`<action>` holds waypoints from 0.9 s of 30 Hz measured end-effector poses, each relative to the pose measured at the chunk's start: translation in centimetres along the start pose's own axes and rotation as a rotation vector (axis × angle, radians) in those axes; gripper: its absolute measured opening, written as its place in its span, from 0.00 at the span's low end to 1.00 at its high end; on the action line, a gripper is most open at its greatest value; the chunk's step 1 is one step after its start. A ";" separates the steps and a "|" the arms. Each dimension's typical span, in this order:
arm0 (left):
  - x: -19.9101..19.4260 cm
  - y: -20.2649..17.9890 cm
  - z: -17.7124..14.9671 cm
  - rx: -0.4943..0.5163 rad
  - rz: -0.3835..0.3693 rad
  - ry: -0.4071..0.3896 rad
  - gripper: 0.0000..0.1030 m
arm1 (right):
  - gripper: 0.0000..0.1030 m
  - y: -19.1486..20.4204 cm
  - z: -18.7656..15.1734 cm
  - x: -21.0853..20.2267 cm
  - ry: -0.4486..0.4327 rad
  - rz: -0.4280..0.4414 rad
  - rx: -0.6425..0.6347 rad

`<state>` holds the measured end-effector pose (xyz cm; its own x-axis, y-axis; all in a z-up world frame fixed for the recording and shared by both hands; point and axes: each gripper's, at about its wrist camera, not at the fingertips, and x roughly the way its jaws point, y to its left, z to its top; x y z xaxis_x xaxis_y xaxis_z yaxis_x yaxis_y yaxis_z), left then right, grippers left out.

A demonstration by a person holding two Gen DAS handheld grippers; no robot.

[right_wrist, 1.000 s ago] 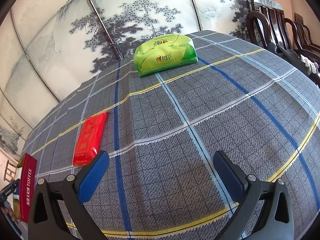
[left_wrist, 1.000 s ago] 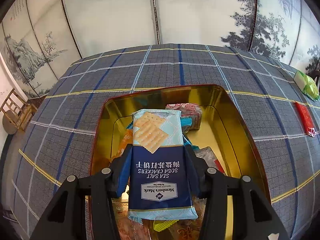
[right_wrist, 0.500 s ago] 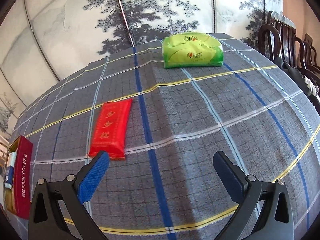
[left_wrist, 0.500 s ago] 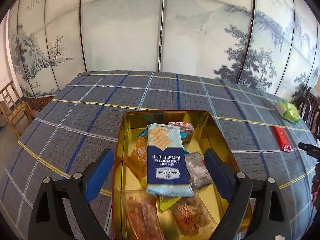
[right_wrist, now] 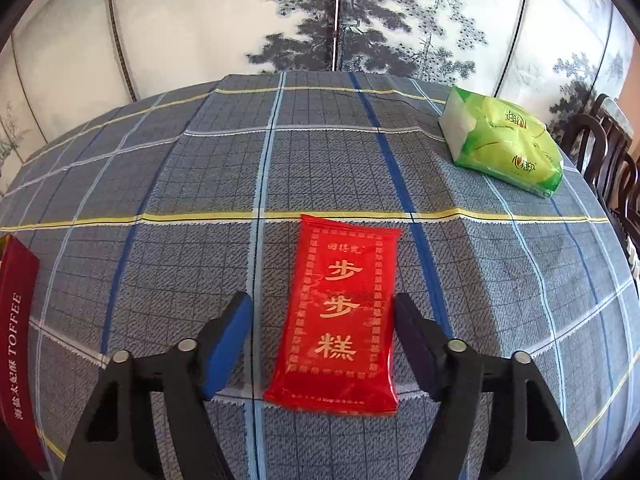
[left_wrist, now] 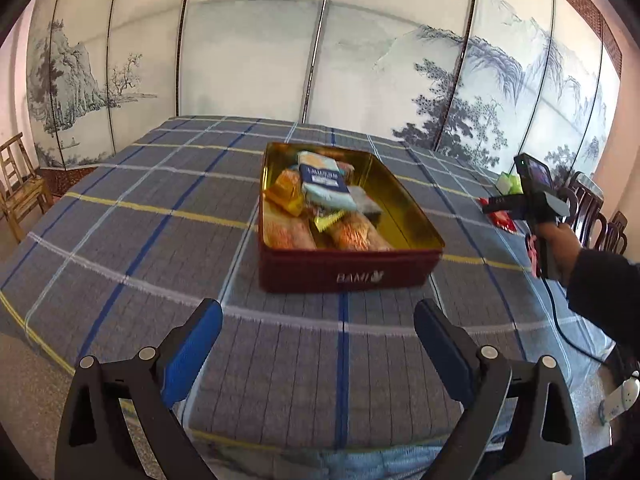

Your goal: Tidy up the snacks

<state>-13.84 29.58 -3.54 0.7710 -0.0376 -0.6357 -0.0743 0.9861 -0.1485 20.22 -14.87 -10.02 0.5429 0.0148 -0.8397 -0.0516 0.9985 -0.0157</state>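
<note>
Since the earlier frames, the left tongs (left_wrist: 318,342) had let go of the soda cracker packet (left_wrist: 325,186) and drawn back from the tin (left_wrist: 348,276), their jaws just opened wide with nothing between them but plaid cloth. That blue-and-white packet now lay inside the red tin with the gold lining, on top of the other wrapped snacks (left_wrist: 320,224), well beyond the fingertips. The right tongs (right_wrist: 322,346) had swung over the red snack packet (right_wrist: 340,312) and their jaws had just been closing; they stood partly apart, one blue pad on each long side of the packet. The right pad looked to be at the packet's edge, while cloth showed between the left pad and the packet, so no firm clamp could be made out.

The red packet lay flat on the surface (right_wrist: 168,184), its near end between the pads and its far end just short of a yellow stripe in the tablecloth. Farther off to the right sat a green tissue pack (right_wrist: 506,148), near the surface's edge. At the far left edge of the right wrist view, a corner of the red tin marked TOFFEE showed. In the left wrist view, a hand (left_wrist: 554,240) in a dark sleeve held the right tool over the red packet, to the right of the tin. Painted screen panels (left_wrist: 248,52) stood behind the surface.
</note>
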 end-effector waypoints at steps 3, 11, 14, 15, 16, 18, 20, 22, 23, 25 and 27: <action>-0.2 0.3 -1.9 -0.007 -0.004 0.030 0.92 | 0.53 -1.0 0.0 -0.1 -0.016 0.019 0.002; -1.0 0.1 -3.0 -0.033 -0.009 0.033 0.92 | 0.44 -0.8 -0.7 -2.8 -0.053 0.000 -0.018; -0.9 -0.5 -3.3 -0.034 -0.018 0.047 0.92 | 0.44 0.5 -1.5 -6.1 -0.097 -0.011 -0.052; -0.9 -0.7 -3.4 -0.032 -0.023 0.051 0.92 | 0.44 0.7 -1.9 -7.4 -0.112 -0.006 -0.057; -0.9 -1.0 -3.6 -0.026 -0.029 0.055 0.92 | 0.44 1.3 -1.8 -8.3 -0.123 -0.001 -0.060; -1.0 -1.4 -4.0 -0.012 -0.028 0.059 0.92 | 0.44 2.2 -2.2 -10.6 -0.148 0.014 -0.062; -1.0 -1.6 -4.4 -0.009 -0.031 0.066 0.92 | 0.44 3.0 -2.6 -12.7 -0.164 0.038 -0.066; -1.0 -1.4 -4.8 -0.016 -0.027 0.078 0.92 | 0.44 4.5 -2.9 -14.5 -0.177 0.056 -0.073; -1.0 -1.2 -4.9 -0.024 -0.021 0.083 0.92 | 0.44 5.6 -2.9 -15.2 -0.183 0.068 -0.074; -1.1 -0.6 -5.2 -0.042 -0.010 0.087 0.92 | 0.44 6.3 -2.8 -16.7 -0.198 0.097 -0.080; -1.2 -0.1 -5.4 -0.052 0.002 0.093 0.92 | 0.44 7.6 -4.0 -18.9 -0.214 0.125 -0.092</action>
<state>-18.15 28.68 -6.86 0.7092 -0.0529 -0.7030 -0.1102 0.9766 -0.1847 6.23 -7.80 3.56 0.6921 0.1577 -0.7043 -0.1995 0.9796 0.0233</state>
